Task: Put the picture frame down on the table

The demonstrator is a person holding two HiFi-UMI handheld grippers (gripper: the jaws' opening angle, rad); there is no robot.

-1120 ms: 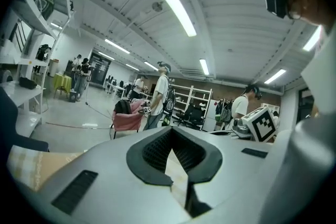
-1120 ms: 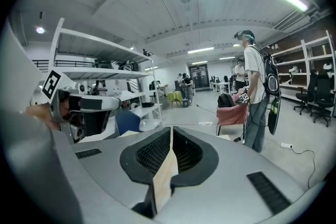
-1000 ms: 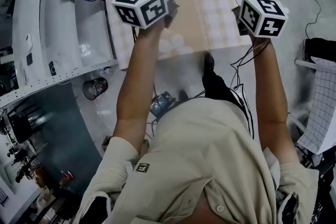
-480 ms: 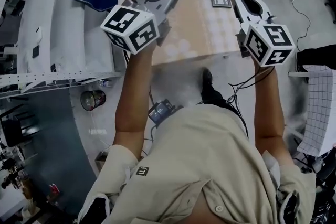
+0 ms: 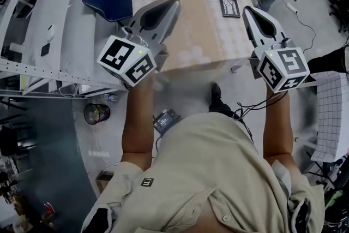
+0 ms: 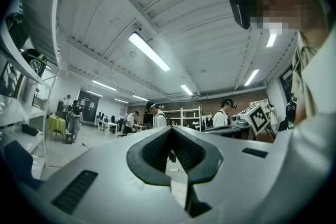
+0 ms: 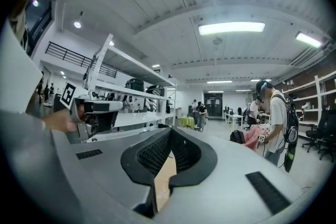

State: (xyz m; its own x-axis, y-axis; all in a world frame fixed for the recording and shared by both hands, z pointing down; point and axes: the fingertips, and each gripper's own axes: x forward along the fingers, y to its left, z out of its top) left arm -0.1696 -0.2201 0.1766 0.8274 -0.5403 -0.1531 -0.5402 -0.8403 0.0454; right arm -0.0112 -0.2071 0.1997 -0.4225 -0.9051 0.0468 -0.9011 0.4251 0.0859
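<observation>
Picture frame (image 5: 229,7) — dark-edged, pale drawing inside — lies flat on the table (image 5: 202,24).

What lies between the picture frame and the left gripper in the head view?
Only bare checked tablecloth separates the picture frame from the left gripper, as the head view shows.

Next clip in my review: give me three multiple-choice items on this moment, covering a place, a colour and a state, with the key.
1. Where is the small dark-rimmed picture frame?
A. flat on the checked beige table
B. held in mid-air
C. on the floor

2. What colour is the moulded chair beside the table?
A. red
B. blue
C. white

3. How do the left gripper's jaws stand?
A. wide apart
B. closed on the frame
C. together, empty

Key: 1 A, it lies on the tabletop. 2 B, its seat is dark blue. 3 C, the left gripper view shows the tips meeting with nothing between.
</observation>
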